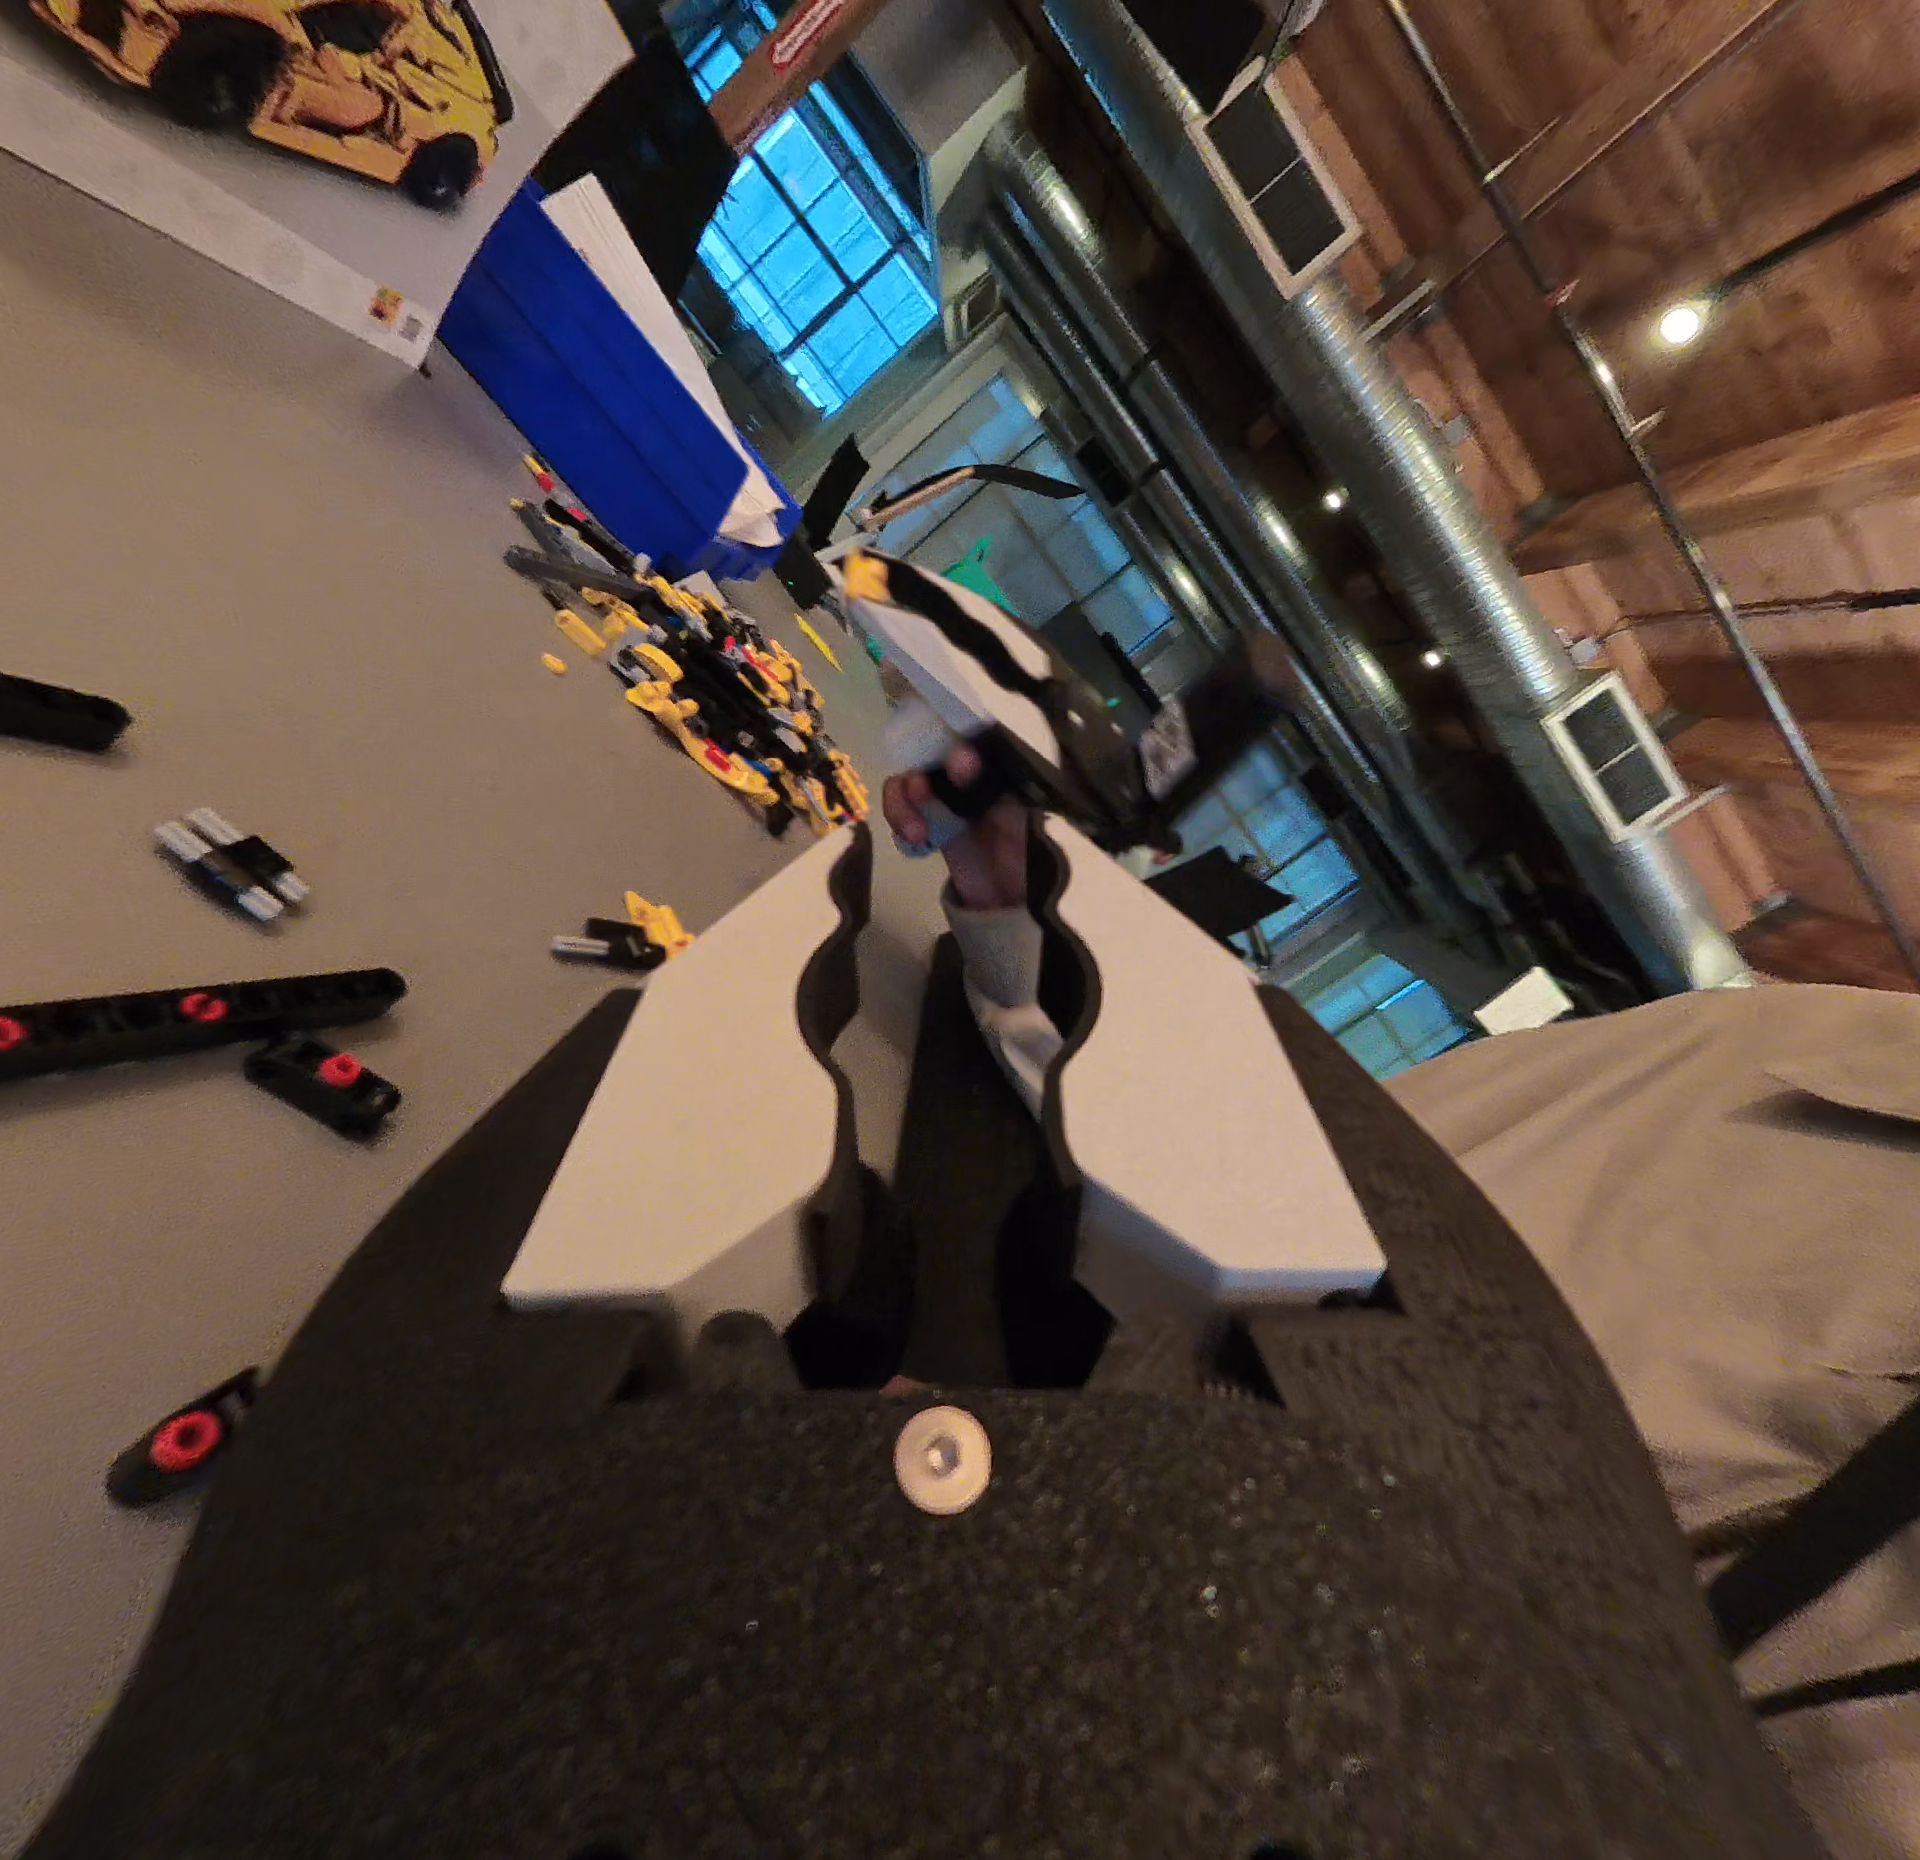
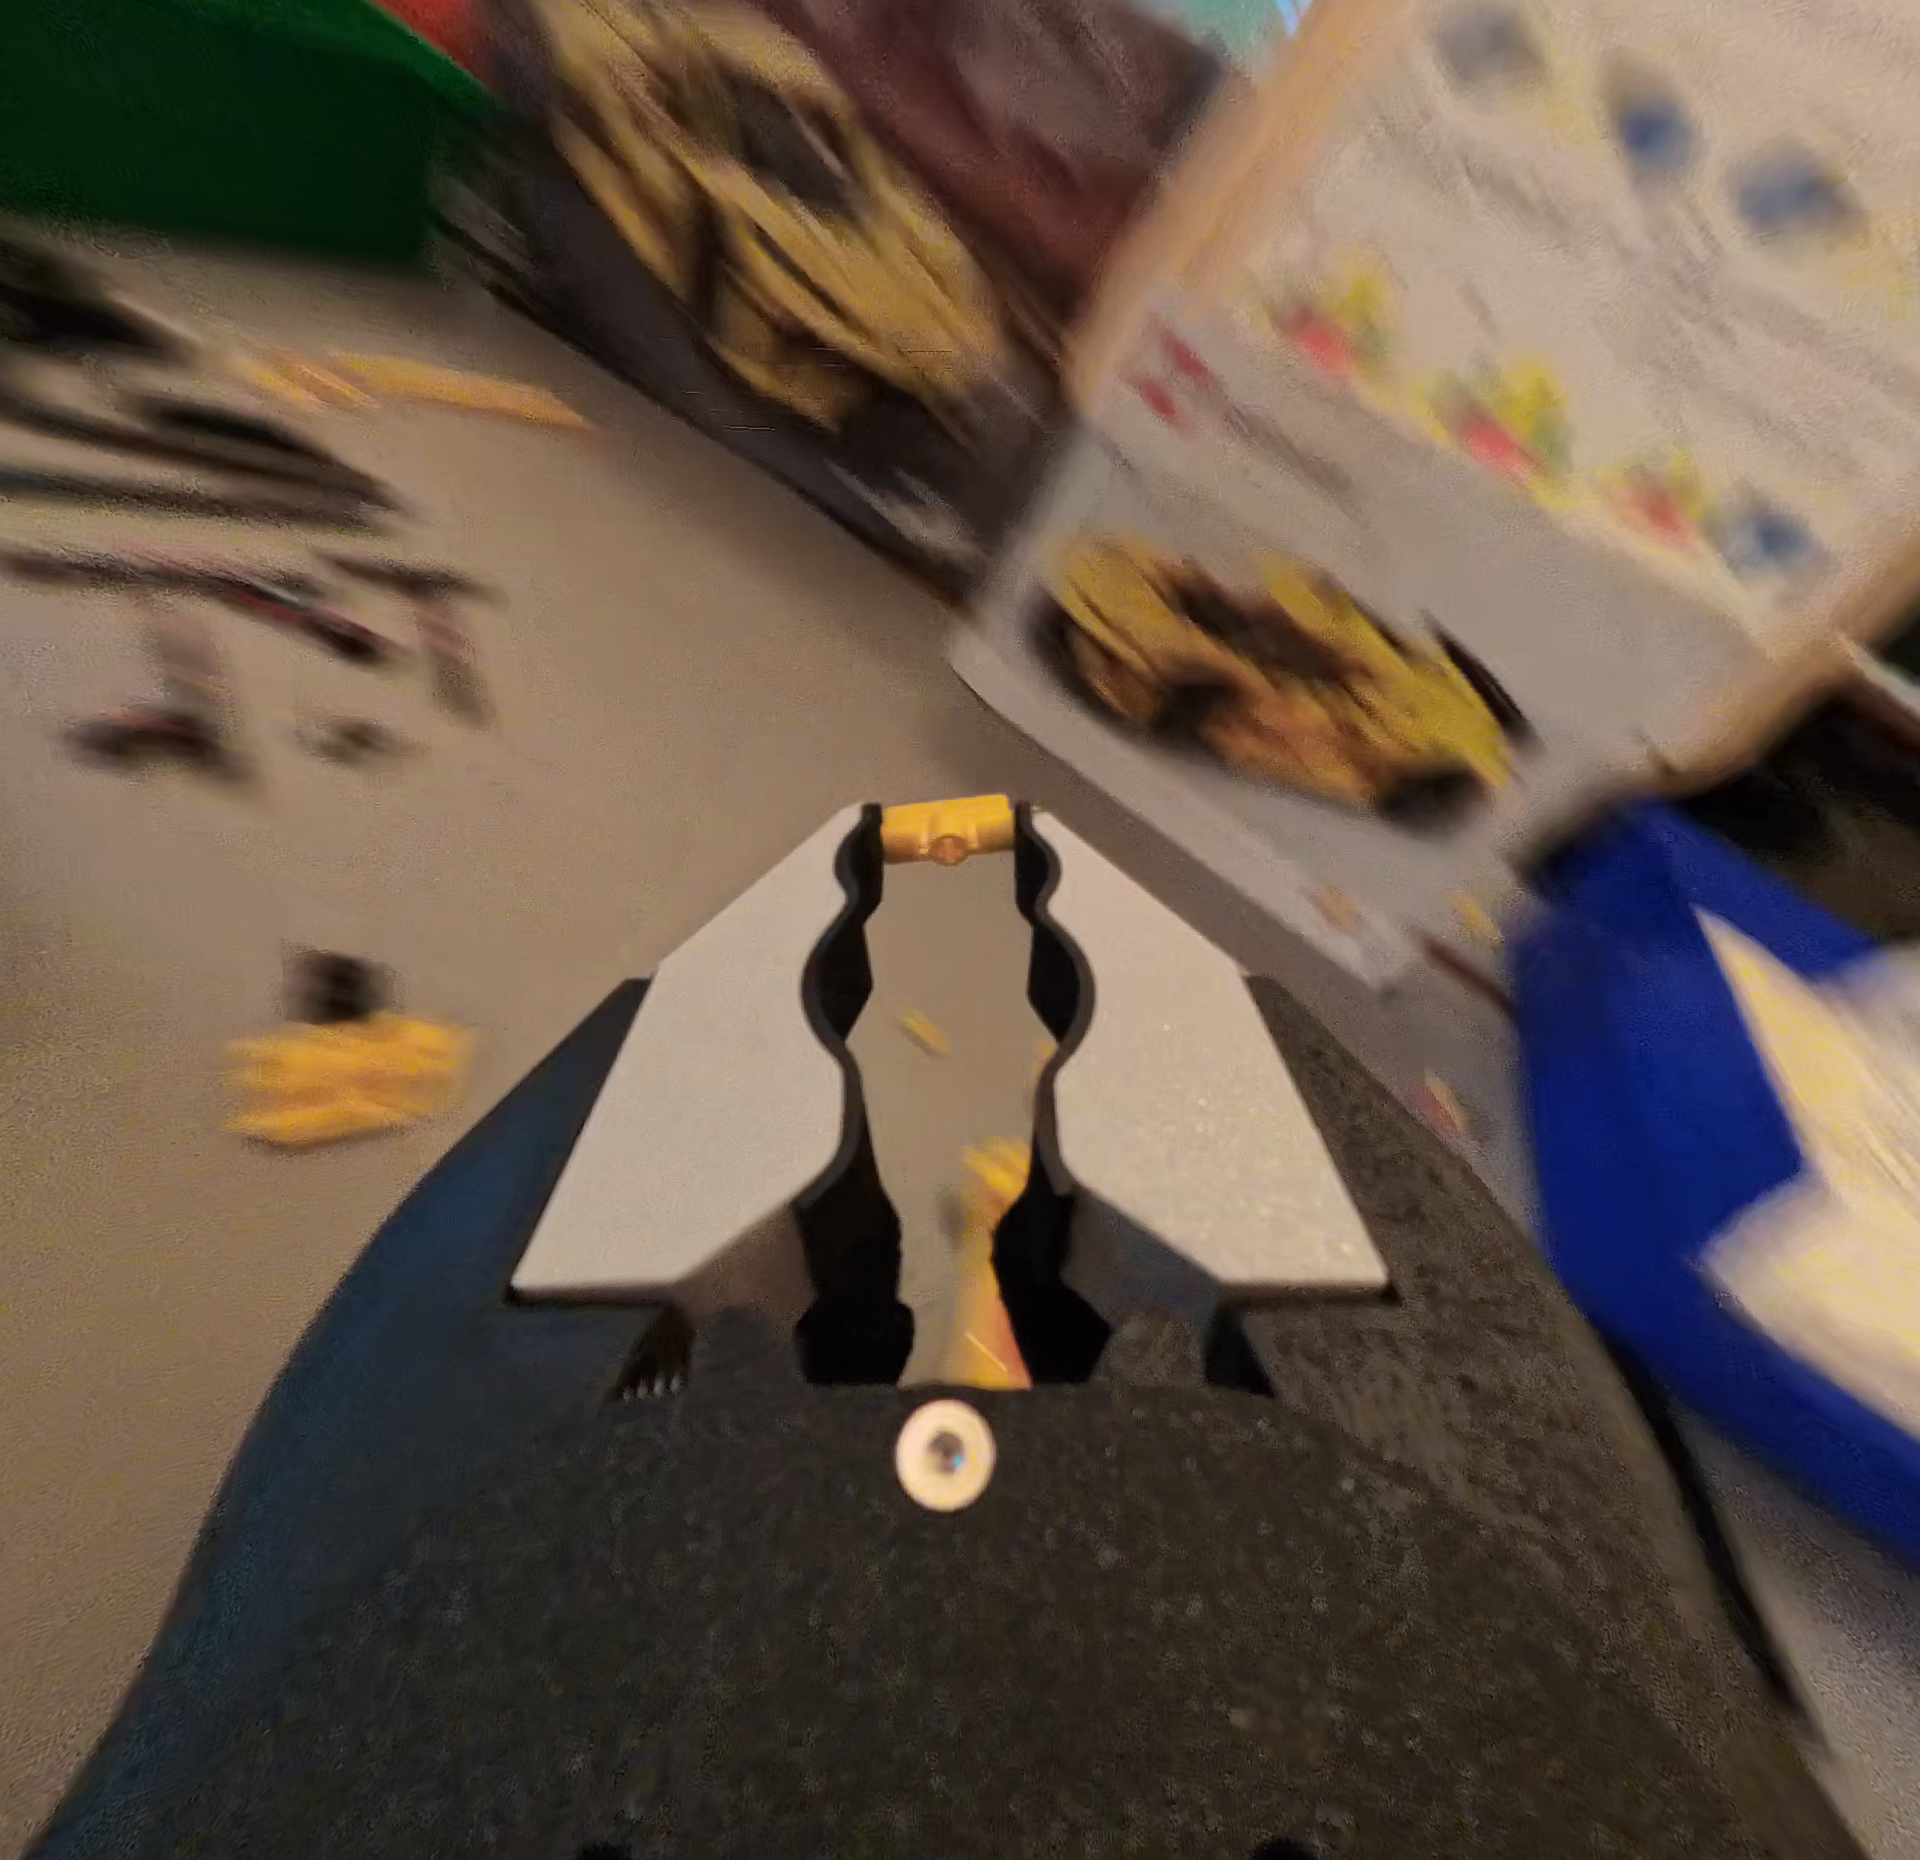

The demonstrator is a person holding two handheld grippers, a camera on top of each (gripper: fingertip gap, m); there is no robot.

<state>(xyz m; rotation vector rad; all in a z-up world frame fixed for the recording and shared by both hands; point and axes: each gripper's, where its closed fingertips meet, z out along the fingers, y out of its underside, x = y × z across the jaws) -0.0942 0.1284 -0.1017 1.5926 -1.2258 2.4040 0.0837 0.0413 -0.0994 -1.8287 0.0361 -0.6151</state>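
My right gripper (image 2: pixel 948 818) is shut on a small yellow connector piece (image 2: pixel 914 834), pinched crosswise at the fingertips above the grey table (image 2: pixel 644 750); this view is blurred. My left gripper (image 1: pixel 948 842) is open and empty, held above the table (image 1: pixel 343 584) and tilted. Beyond its tips, the left wrist view shows the right gripper (image 1: pixel 966 657), white and black, held by a hand (image 1: pixel 925 802), with the yellow piece at its tip (image 1: pixel 862 574).
A pile of yellow and black building pieces (image 1: pixel 727 698) lies by a blue bin (image 1: pixel 592 376). Black beams with red pins (image 1: pixel 197 1010) and small connectors (image 1: pixel 234 865) lie to the left. A box picturing a yellow car (image 1: pixel 291 54) stands behind. The bin (image 2: pixel 1662 1135) is to the right gripper's right. Spacing between my two grippers at the tips: around 20 cm.
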